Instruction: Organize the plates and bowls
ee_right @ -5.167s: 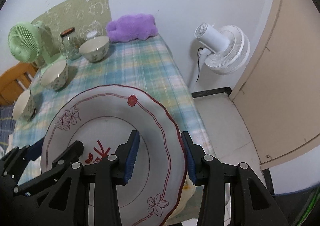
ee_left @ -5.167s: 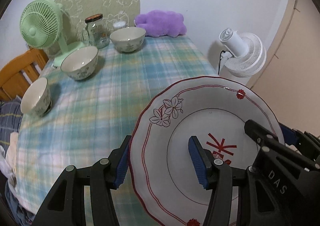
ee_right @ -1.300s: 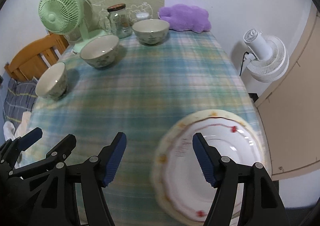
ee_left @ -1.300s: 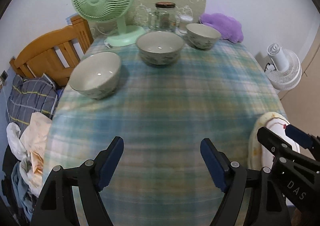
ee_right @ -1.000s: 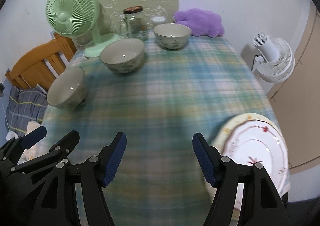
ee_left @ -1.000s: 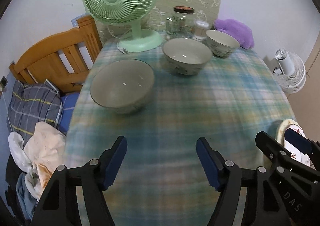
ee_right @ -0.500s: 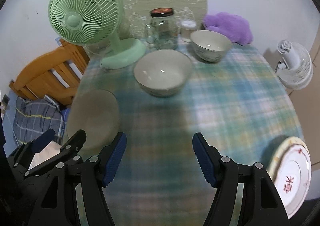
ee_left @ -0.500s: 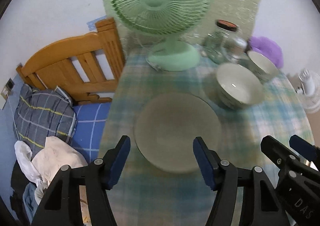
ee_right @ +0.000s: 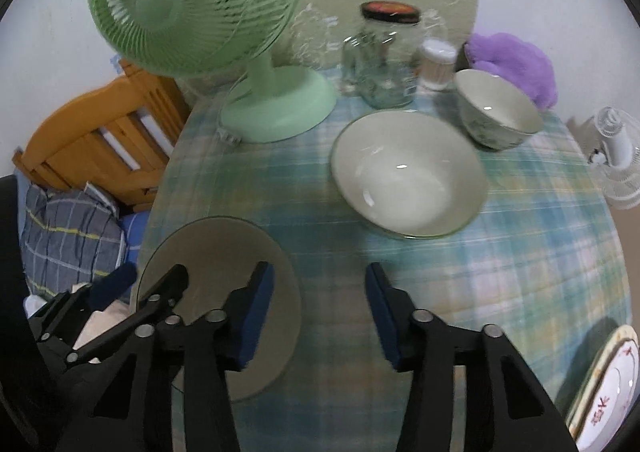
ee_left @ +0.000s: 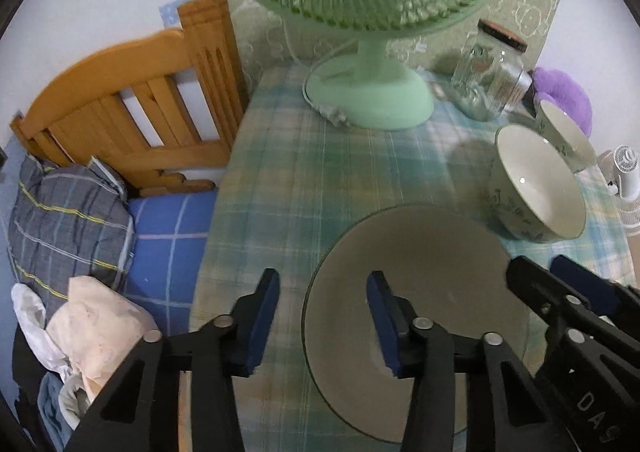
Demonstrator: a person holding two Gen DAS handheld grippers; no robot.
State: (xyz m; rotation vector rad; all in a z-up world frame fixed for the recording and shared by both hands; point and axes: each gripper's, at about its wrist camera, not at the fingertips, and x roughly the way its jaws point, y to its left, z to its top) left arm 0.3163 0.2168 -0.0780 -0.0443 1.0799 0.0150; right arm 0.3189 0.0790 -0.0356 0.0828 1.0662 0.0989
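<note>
I have both grippers over the near bowl (ee_left: 416,252) at the left edge of the checked surface (ee_left: 304,180). My left gripper (ee_left: 322,318) straddles that bowl's left rim: one blue pad sits outside it and the other inside, and its fingers (ee_left: 260,316) have just been narrowing, though I see a gap on both sides of the rim, so nothing is gripped. My right gripper (ee_right: 318,312) straddles the same bowl's right rim, one pad over the bowl and the other over the cloth; its fingers (ee_right: 382,312) have also just been narrowing and are not pressing on the rim either. A second bowl (ee_right: 408,178) stands just beyond, a third bowl (ee_right: 496,114) farther back near the glass jar (ee_right: 384,60) and the green fan (ee_right: 224,32). The stacked plates (ee_right: 608,384) lie at the surface's far right edge, well apart from the bowls.
</note>
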